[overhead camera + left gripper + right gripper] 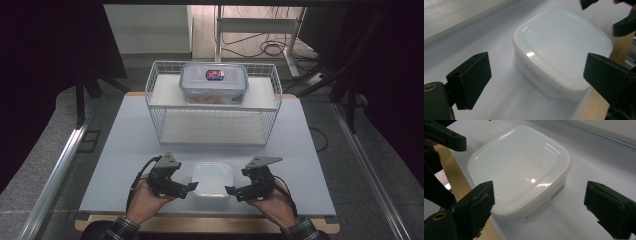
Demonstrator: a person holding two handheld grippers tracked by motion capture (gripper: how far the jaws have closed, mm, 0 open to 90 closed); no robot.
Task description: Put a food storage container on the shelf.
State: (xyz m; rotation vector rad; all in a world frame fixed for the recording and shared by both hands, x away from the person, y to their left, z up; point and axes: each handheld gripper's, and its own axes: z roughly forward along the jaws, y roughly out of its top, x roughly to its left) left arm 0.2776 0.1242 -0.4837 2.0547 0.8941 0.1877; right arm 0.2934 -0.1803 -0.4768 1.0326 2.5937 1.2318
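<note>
Grey tabletop [125, 150] on dark flooring, seemingly carpet; both hand-held grippers [192, 187] [230, 190] spread wide, flanking a white tub [212, 178].

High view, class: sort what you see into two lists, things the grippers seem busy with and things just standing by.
In play:
white tub, lid on, between the two grippers
left gripper, open
right gripper, open

Standing by:
wire rack
clear box with blue clips, on the rack's top shelf
table

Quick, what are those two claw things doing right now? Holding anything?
Left gripper: open, holding nothing, beside the white lidded container.
Right gripper: open, holding nothing, on the container's other side.
</note>
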